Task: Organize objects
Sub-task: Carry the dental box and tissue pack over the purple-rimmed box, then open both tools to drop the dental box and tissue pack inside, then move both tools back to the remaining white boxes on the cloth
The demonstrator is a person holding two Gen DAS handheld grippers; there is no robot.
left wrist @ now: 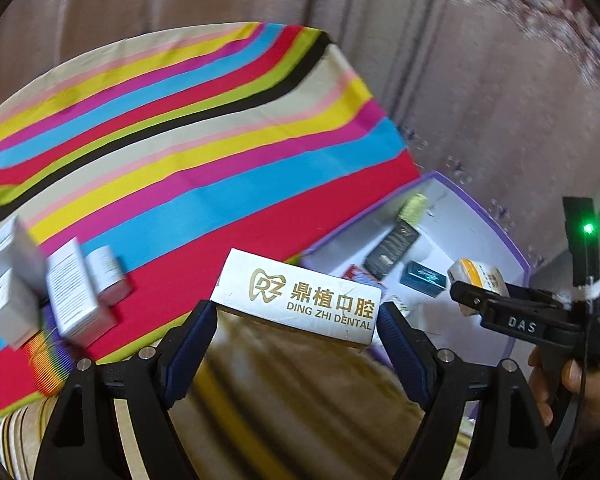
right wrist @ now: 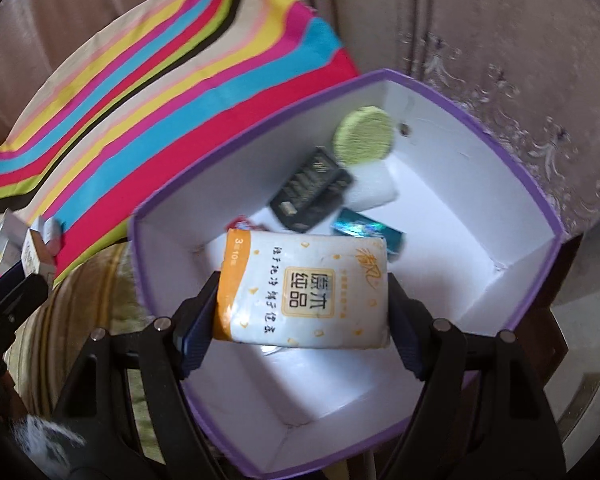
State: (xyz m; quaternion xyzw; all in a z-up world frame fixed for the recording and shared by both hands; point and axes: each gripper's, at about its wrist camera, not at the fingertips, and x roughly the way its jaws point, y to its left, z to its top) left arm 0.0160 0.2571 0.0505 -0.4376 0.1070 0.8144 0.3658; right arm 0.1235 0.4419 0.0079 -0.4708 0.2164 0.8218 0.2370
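Note:
My left gripper [left wrist: 296, 320] is shut on a white box printed "DING ZHI DENTAL" [left wrist: 300, 298], held in the air off the striped table's edge, left of the purple bin [left wrist: 496, 224]. My right gripper [right wrist: 300, 300] is shut on a white and orange tissue pack [right wrist: 304, 288], held over the open purple bin [right wrist: 540, 196]. The right gripper also shows in the left wrist view [left wrist: 466, 294], still holding the tissue pack [left wrist: 480, 276] above the bin.
The bin holds a green round sponge [right wrist: 364, 134], a black box [right wrist: 310, 190], a teal box [right wrist: 370, 234] and a red item [right wrist: 242, 225]. Several white boxes [left wrist: 76, 292] and a rainbow spring [left wrist: 46, 364] lie on the striped tablecloth [left wrist: 204, 140].

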